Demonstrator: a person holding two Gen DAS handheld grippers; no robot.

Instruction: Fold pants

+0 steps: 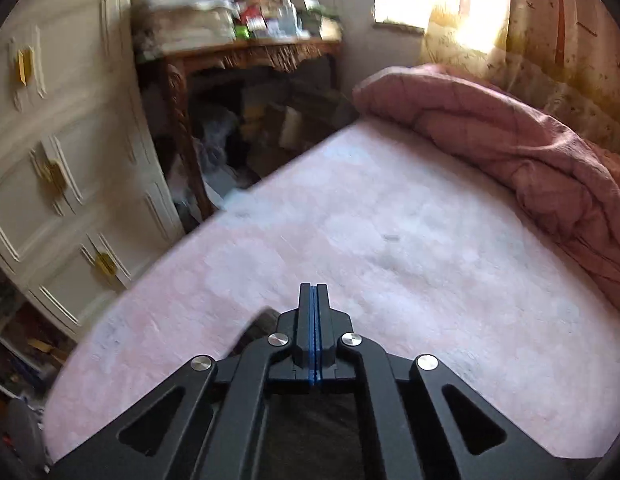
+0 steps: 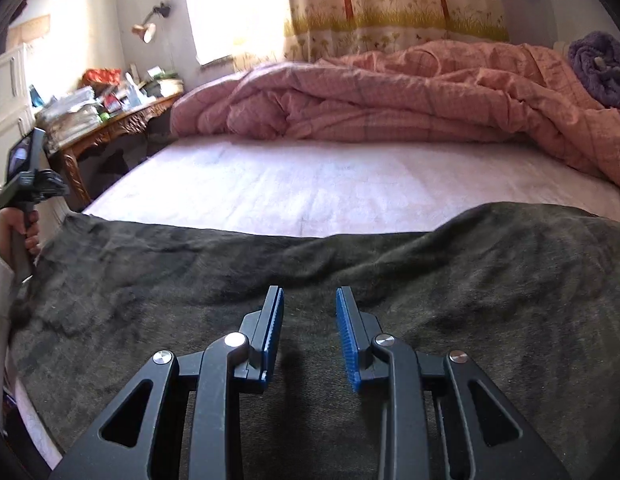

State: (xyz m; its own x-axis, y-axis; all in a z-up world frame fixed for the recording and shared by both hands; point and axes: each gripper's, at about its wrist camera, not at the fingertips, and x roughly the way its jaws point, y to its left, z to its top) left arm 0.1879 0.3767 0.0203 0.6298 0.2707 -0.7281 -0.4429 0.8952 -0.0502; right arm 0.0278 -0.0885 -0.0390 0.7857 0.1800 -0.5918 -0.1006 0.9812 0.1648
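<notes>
Two tongs: the right tongs hover with jaws parted over dark pants filling the lower frame on the bed. The left tongs are clenched, holding nothing visible. Best to grasp one edge cleanly, gathering both layers.

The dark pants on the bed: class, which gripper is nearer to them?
Right. The right gripper hovers directly over the dark pants, jaws open. The left gripper, jaws shut, is off their left edge, pointing over the bare bed sheet.
</notes>
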